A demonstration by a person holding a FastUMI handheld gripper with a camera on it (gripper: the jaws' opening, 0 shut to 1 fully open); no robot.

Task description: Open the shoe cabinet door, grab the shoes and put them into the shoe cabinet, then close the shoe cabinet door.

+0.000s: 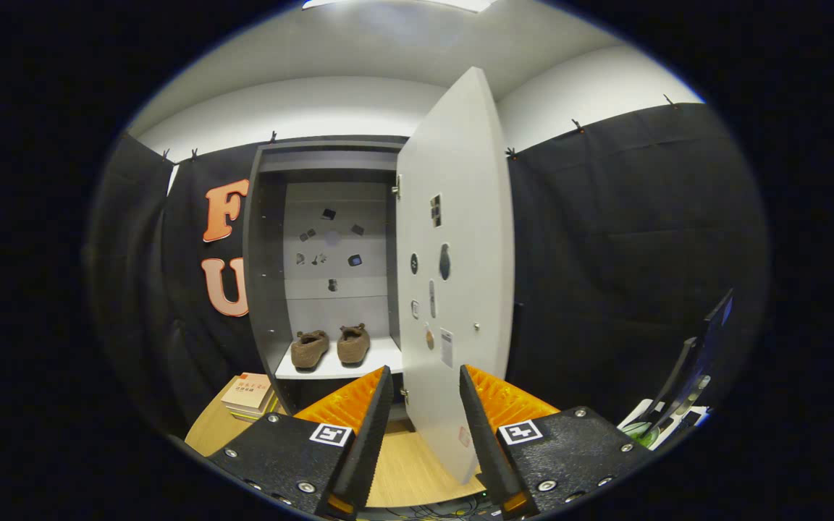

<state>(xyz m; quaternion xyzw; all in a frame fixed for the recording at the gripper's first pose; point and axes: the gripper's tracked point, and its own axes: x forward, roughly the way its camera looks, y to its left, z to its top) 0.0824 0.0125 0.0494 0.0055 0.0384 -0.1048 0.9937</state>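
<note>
Beyond the spread, empty gripper [426, 378], the door [457, 268] swings open, partly screening the cabinet [266, 253]. Shoes [330, 346] sit on its shelf [330, 369]; books [249, 394] lie on the wooden floor [406, 470].

A handheld gripper [426, 380] sits at the bottom centre of the frame, pointing forward. Its two black jaws with orange backs stand apart, open, pressing on nothing. Each carries a square black-and-white marker.

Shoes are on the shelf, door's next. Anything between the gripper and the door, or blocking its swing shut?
Nothing visible. The open gripper sits just short of the door, whose edge lies between the fingers. The shoes sit fully on the shelf, inside the cabinet.
</note>
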